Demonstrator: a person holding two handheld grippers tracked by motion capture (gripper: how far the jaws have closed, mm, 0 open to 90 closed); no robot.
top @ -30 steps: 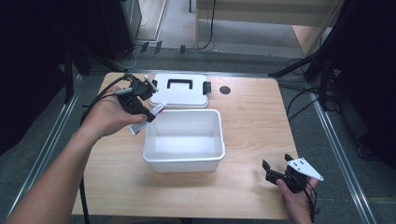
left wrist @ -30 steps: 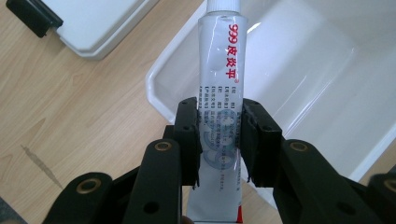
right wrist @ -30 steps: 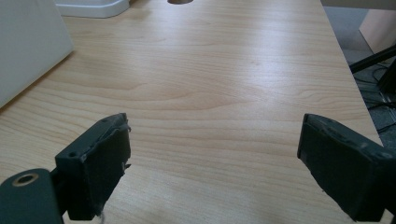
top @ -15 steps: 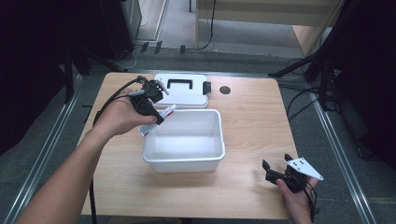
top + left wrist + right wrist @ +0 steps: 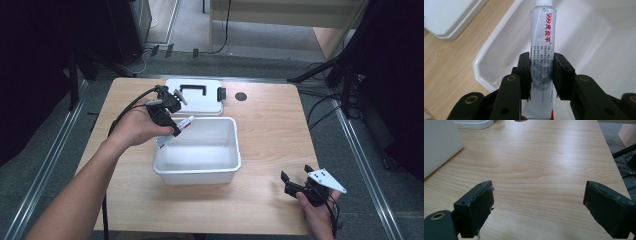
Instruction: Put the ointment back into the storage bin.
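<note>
Left gripper point(image 5: 541, 75) clamps an ointment tube point(image 5: 542, 50) mid-body, centre frame, cap pointing over the white bin's point(image 5: 489, 65) near-left corner. Tube likely soft, light, slick; hold low on the body. Right gripper point(image 5: 537, 207) gapes wide, empty, over bare table point(image 5: 544, 157).

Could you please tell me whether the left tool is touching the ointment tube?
Touching. In the left gripper view, the left tool has both jaws pressed against the sides of the ointment tube, held above the white bin.

The white tub point(image 5: 200, 165) blocks the table's point(image 5: 270, 130) middle, its lid point(image 5: 197, 97) seemingly behind; the right side lies open.
</note>
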